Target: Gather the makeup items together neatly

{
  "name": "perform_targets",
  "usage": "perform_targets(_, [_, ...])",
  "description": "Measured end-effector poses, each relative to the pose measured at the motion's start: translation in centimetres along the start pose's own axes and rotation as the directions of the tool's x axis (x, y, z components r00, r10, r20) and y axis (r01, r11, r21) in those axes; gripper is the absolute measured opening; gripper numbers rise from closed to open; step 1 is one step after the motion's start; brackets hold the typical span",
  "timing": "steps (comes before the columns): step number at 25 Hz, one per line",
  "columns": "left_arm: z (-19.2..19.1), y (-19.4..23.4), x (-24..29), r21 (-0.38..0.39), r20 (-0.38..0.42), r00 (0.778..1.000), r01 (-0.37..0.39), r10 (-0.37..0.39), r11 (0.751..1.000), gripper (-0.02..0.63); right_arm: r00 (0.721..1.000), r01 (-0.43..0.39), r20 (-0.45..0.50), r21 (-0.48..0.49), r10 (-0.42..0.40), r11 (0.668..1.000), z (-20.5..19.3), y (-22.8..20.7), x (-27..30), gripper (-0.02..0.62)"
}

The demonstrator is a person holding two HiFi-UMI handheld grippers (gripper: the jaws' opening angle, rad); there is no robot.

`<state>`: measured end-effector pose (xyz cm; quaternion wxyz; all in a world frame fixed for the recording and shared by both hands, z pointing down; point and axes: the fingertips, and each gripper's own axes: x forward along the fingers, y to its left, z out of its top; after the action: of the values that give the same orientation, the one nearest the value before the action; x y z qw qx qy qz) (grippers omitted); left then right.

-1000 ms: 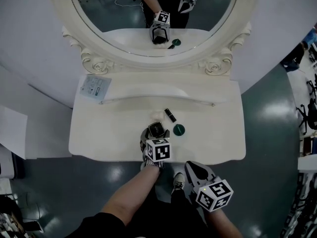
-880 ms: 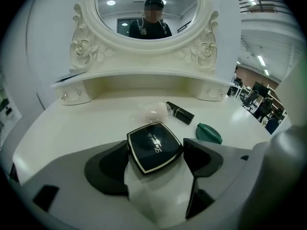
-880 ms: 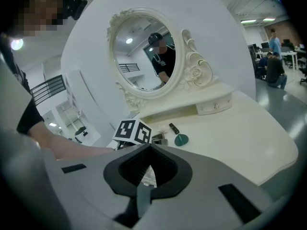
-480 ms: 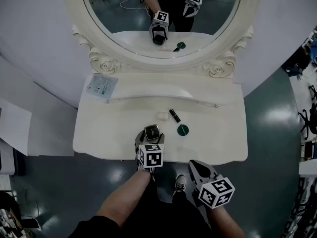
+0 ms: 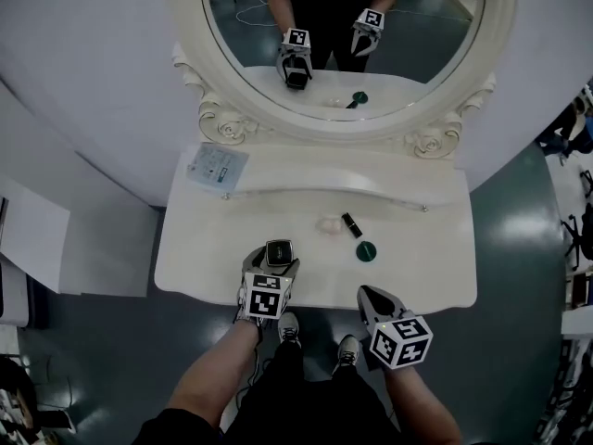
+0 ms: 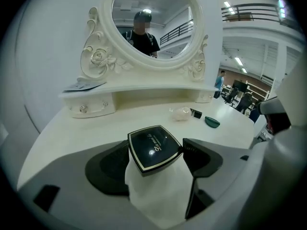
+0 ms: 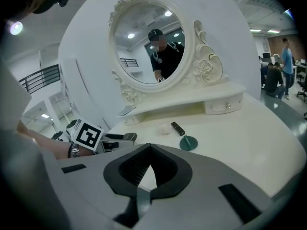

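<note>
Clamping a black compact [image 6: 154, 149] with unreadable gold script, fingers of left gripper [image 5: 278, 260]; right gripper [image 5: 371, 299] fingers together, empty.

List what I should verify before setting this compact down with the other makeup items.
1. Left gripper grip: jaws have just been closing, now clamped on the black compact: ok.
2. Right gripper: shut, nothing in it: ok.
3. Pale item, black tube and green disc lying close together: ok.
4. Compact joined with that group: not ok, held apart from it.
5. Bare table beside the group: ok.
6. Flat packet at back left being makeup: cannot tell.
</note>
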<state>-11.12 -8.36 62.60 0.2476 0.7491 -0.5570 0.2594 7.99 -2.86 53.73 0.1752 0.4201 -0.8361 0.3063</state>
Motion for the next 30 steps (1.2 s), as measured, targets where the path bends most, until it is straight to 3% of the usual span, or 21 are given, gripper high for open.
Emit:
perform_targets(6, [-0.2,1.0,1.3,0.047,-0.023,0.996,0.083,-0.082,0.995,0.364,0.996,0.092,-0.013,0.020,-0.092,0.996,-0.3,-0.4,2.6,0.029])
perform_targets(12, [-0.4,1.6,2.8,0.063,-0.039,0.993,0.116,-0.113,0.991,0.364,0.984,0.177,-0.026,0.048,-0.176,0.983,-0.4,-2.1,4.2,0.028])
perform_targets(23, [-1.1,1.7,3.9,0.086,-0.065,0.993,0.100,-0.095,0.991,0.364,0.968,0.251,-0.038,0.075,-0.249,0.965,0.0,-4.3,5.5,0.029])
perform_targets(30, [-1.1,1.9,3.7,0.085,-0.041,0.995,0.097,-0.094,0.992,0.365,0.947,0.315,-0.065,0.016,-0.314,0.949,0.1,-6.5,6.2,0.031])
